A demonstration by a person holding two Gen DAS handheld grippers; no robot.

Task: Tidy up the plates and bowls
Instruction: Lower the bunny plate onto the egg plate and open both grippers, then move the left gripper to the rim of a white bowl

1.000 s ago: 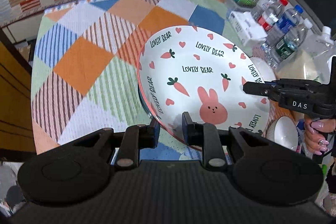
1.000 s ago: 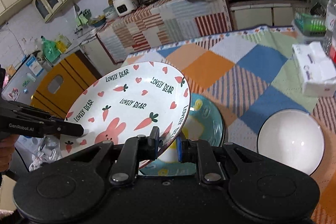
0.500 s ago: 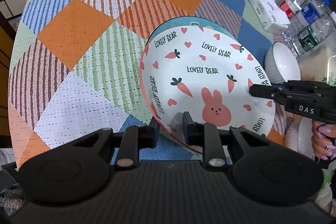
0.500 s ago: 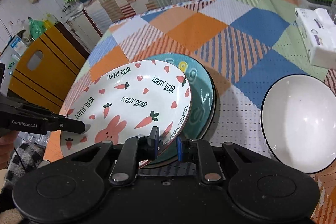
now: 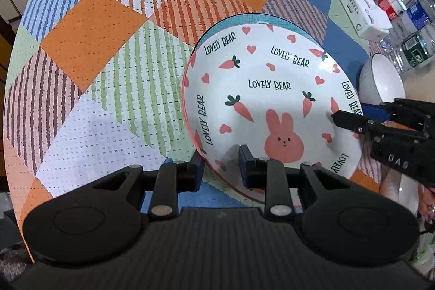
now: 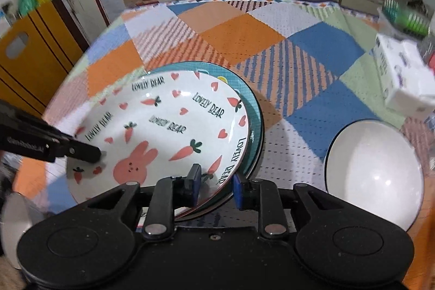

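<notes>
Now, from the left wrist, the bunny plate (image 5: 272, 102) has come down out of the air and lies on the teal plate (image 5: 274, 19), of which only a thin far rim shows, on the patchwork cloth of the bench (image 5: 89, 45). The left gripper (image 5: 220, 163) straddles the plate's near rim, and its fingers (image 5: 248, 163) have just been opening: a gap shows between the rim and each pad, so the clamp looks let go. Across the plate the right gripper (image 5: 337, 117) reaches in over the opposite rim. A white bowl (image 5: 383, 80) stands just beyond that side, with water bottles (image 5: 413, 18) and a tissue pack (image 5: 361, 15) further off.

From the right wrist, the bunny plate (image 6: 163, 137) sits nested in the teal plate (image 6: 254, 127), slightly off centre toward the left. The right gripper (image 6: 216, 185) has also just been opening; its fingers (image 6: 194, 181) stand apart with both rims between them and no pad pressing. The left gripper (image 6: 95, 154) shows at the far rim. A white bowl (image 6: 372, 173) stands apart on the right.

By my reading, 2 plates are now stacked and released; the bowls are likely what remains to sort.
</notes>
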